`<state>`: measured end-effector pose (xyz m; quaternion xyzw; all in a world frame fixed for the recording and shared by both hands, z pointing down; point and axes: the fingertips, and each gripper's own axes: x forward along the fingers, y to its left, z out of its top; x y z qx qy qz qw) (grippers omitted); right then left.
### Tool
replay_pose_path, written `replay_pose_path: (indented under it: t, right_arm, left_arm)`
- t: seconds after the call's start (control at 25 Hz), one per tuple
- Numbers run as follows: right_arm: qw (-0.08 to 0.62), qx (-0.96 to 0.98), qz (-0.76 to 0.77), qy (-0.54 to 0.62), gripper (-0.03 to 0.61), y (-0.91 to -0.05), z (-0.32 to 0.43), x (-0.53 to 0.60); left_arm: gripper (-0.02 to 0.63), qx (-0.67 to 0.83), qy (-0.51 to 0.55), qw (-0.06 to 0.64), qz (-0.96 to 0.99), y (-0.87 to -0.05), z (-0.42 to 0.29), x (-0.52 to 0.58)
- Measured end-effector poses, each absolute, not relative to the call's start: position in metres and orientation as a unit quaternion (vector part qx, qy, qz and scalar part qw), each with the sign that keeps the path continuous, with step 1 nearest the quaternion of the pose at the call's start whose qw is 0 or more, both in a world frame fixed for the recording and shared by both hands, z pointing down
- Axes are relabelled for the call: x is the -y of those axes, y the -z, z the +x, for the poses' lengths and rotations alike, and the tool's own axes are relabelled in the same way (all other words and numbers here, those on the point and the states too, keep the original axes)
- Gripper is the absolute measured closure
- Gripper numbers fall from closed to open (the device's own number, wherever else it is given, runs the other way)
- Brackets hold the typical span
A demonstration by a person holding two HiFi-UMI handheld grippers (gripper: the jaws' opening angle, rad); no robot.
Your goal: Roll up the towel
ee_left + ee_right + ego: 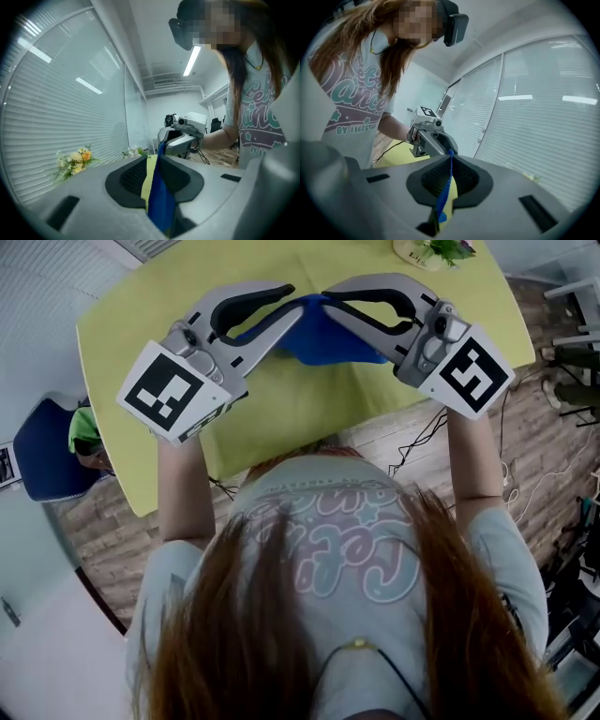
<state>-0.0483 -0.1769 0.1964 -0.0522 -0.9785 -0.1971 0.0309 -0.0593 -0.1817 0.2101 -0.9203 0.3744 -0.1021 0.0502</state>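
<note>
light: bright, even, cool | source: ceiling light strip [192, 60] upper centre, left gripper view | glare: strip reflections on glass wall [543, 122] | shadows: soft | edges: gripper views fisheye, black corners | focus: head view's lower foreground blurred

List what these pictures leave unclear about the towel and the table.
- Towel: head view, the left tool and right tool cover most of it; full shape hidden.
- Flowers: head view, cut off by the top edge.
- Yellow strip beside the blue: left gripper view, too narrow between the jaws to tell towel from table.
</note>
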Motion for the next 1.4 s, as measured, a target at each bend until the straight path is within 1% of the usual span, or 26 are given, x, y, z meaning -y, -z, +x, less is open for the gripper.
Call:
replay_pose_path:
  t: [0.08, 0.12, 0.16, 0.4, 0.48, 0.68, 0.8, 0.88, 1.0, 1.08, 1.12, 1.16, 1.2, 1.4]
  right_arm:
    - [0.036, 0.975, -0.044, 0.216, 0.566, -0.190, -0.049, 0.178]
    - [0.036, 0.974, -0.039, 0.220, 0.566, -0.186, -0.048, 0.180]
    - [0.032, 0.974, -0.036, 0.221, 0.566, -0.182, -0.047, 0.183]
    - [0.013, 0.972, 0.002, 0.236, 0.566, -0.159, -0.035, 0.201]
    - [0.011, 0.970, 0.010, 0.242, 0.566, -0.154, -0.035, 0.204]
    - [0.018, 0.967, 0.041, 0.251, 0.566, -0.150, -0.039, 0.217]
    - [0.012, 0.966, 0.050, 0.254, 0.566, -0.144, -0.040, 0.222]
    - [0.008, 0.965, 0.054, 0.256, 0.566, -0.142, -0.040, 0.223]
    - [0.010, 0.964, 0.062, 0.258, 0.566, -0.141, -0.040, 0.229]
    - [0.006, 0.965, 0.069, 0.252, 0.566, -0.140, -0.041, 0.235]
    - [0.003, 0.966, 0.072, 0.249, 0.566, -0.140, -0.041, 0.237]
    - [0.002, 0.967, 0.075, 0.245, 0.566, -0.141, -0.041, 0.238]
    - [0.003, 0.967, 0.078, 0.242, 0.566, -0.143, -0.041, 0.240]
    - [0.025, 0.970, 0.086, 0.224, 0.566, -0.163, -0.034, 0.256]
  left_arm:
    - [0.490, -0.362, 0.106, 0.040, -0.925, -0.213, -0.063, 0.177]
    - [0.464, -0.357, 0.113, 0.036, -0.927, -0.216, -0.065, 0.175]
    - [0.453, -0.354, 0.122, 0.033, -0.927, -0.218, -0.068, 0.174]
    - [0.449, -0.344, 0.206, 0.007, -0.916, -0.259, -0.068, 0.171]
    - [0.449, -0.338, 0.201, -0.004, -0.919, -0.268, -0.060, 0.167]
    - [0.448, -0.329, 0.151, -0.036, -0.931, -0.265, -0.039, 0.163]
    - [0.423, -0.356, 0.183, -0.048, -0.915, -0.284, -0.032, 0.173]
    - [0.420, -0.378, 0.207, -0.058, -0.901, -0.301, -0.031, 0.179]
    - [0.420, -0.406, 0.211, -0.091, -0.884, -0.324, -0.032, 0.188]
    - [0.433, -0.431, 0.229, -0.101, -0.867, -0.341, -0.039, 0.196]
    - [0.468, -0.442, 0.237, -0.102, -0.859, -0.349, -0.045, 0.197]
    - [0.544, -0.453, 0.242, -0.101, -0.852, -0.353, -0.050, 0.198]
    - [0.574, -0.463, 0.244, -0.100, -0.846, -0.356, -0.056, 0.198]
    - [0.588, -0.519, 0.243, -0.095, -0.814, -0.355, -0.095, 0.199]
